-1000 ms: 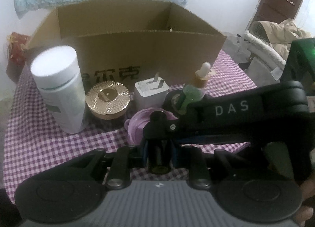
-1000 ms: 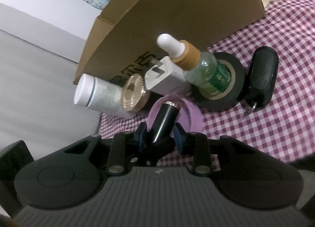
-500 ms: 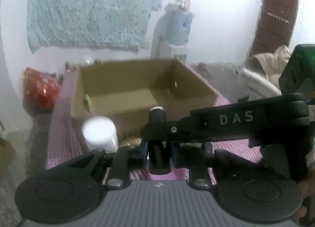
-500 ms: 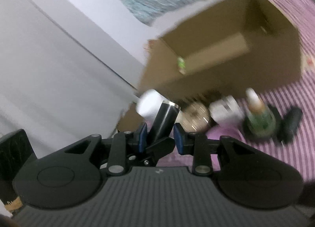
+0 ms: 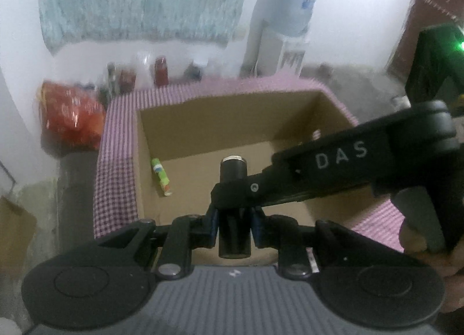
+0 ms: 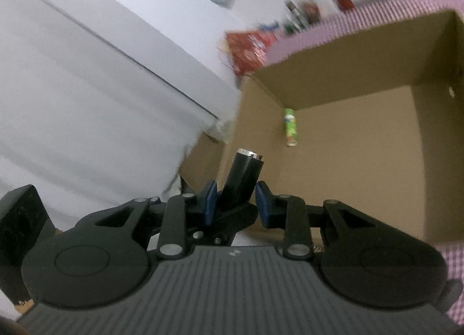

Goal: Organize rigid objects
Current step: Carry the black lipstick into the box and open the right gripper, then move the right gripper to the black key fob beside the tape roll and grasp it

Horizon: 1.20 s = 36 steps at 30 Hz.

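**Black cylinder carried over the open box, both hand-held grippers at it**

*Left wrist view.* We look down into the cardboard box [image 5: 232, 143], which stands on a worktop [image 5: 116, 143] covered in purple check cloth. A second ago this camera faced the box's outer front wall, with the bottles and jar lined up before it; those items are now out of frame, so we judge the lift and carry done and the release still to come. Our left hand-held gripper [image 5: 234, 220] has its blue pads closed against a black cylinder [image 5: 233, 189] with a silver rim, which stands upright between them, above the box floor. The right hand-held gripper [image 5: 232, 201] crosses in from the right, and its dark tip wraps the same cylinder higher up. A small green tube [image 5: 161, 174] already lies inside by the left wall. A red bag [image 5: 69, 117] sits past the worktop's far left corner.

*Right wrist view.* Here the cylinder [image 6: 243, 179] leans left between the right gripper's blue pads [image 6: 209, 203], which are set fairly close; the right-hand pad seems to stand just off it, so we cannot tell whether this gripper clamps the object or only meets it. The box [image 6: 348, 73] fills the right half, the green tube [image 6: 291, 126] on its floor. The cylinder appears near the box's left rim, so we judge a slight inward move prudent before release.
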### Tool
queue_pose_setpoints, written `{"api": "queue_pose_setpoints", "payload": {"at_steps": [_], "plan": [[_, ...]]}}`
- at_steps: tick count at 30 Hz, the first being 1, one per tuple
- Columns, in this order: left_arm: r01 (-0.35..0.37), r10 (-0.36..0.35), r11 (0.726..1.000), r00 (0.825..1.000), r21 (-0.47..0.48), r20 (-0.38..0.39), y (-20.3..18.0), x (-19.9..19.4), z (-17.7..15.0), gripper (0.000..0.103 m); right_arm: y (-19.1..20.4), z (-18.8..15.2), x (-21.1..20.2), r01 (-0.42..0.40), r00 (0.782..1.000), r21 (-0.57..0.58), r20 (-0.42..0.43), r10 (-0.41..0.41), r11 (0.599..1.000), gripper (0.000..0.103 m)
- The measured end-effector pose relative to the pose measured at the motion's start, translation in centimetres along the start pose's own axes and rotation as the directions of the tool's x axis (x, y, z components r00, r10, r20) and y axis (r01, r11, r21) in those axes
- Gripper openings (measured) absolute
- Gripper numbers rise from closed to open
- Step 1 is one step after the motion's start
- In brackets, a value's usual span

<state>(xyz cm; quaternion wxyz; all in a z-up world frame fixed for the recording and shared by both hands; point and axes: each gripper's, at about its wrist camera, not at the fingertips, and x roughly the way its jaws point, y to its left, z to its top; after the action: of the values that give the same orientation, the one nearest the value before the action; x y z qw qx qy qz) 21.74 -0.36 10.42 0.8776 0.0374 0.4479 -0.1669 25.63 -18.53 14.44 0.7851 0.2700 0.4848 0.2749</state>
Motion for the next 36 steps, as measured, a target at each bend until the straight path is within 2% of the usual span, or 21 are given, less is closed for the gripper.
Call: {"api": "queue_pose_setpoints", "payload": {"at_steps": [3, 5, 9, 13, 17, 22, 27, 32, 36], "plan": [[-0.034, 0.034, 0.999, 0.997, 0.008, -0.07, 0.4, 2.7, 0.9, 0.023, -1.5, 2.0, 2.6, 0.026, 0.998, 0.062, -0.057, -0.022, 0.998, 0.028], [-0.081, 0.084, 0.996, 0.991, 0.026, -0.108, 0.3, 4.4, 1.3, 0.023, -2.5, 3.2, 4.2, 0.037, 0.995, 0.09, -0.091, -0.028, 0.995, 0.028], [-0.178, 0.189, 0.98, 0.973, 0.09, -0.133, -0.5, 6.9, 1.9, 0.024, -4.1, 4.4, 6.7, 0.054, 0.992, 0.145, -0.122, -0.036, 0.988, 0.029], [-0.184, 0.193, 0.98, 0.972, 0.081, -0.134, -0.5, 7.2, 2.3, 0.025, -5.0, 4.6, 7.6, 0.077, 0.991, 0.164, -0.122, -0.057, 0.984, 0.029], [-0.177, 0.182, 0.982, 0.979, 0.062, -0.094, -0.4, 5.4, 2.1, 0.034, -5.2, 4.5, 6.8, 0.056, 0.993, 0.173, -0.107, -0.038, 0.983, 0.03], [-0.162, 0.163, 0.986, 0.986, 0.028, -0.025, 0.0, 2.0, 2.0, 0.036, -4.5, 4.5, 3.5, 0.015, 0.998, 0.151, -0.058, -0.006, 0.988, 0.03], [-0.129, 0.128, 0.992, 0.99, 0.011, 0.067, 0.1, -2.8, 1.1, 0.042, -3.5, 2.8, -2.7, -0.069, 0.998, 0.122, 0.017, 0.067, 0.99, 0.031], [-0.076, 0.073, 0.997, 0.986, 0.018, 0.148, -0.6, -7.6, -1.5, 0.049, -2.6, -1.1, -11.5, -0.177, 0.977, 0.052, 0.13, 0.169, 0.983, 0.034], [-0.01, 0.002, 0.999, 0.984, 0.047, 0.177, -2.1, -9.7, -4.6, 0.053, -3.2, -5.5, -17.4, -0.202, 0.952, 0.0, 0.237, 0.196, 0.979, 0.04]]}}
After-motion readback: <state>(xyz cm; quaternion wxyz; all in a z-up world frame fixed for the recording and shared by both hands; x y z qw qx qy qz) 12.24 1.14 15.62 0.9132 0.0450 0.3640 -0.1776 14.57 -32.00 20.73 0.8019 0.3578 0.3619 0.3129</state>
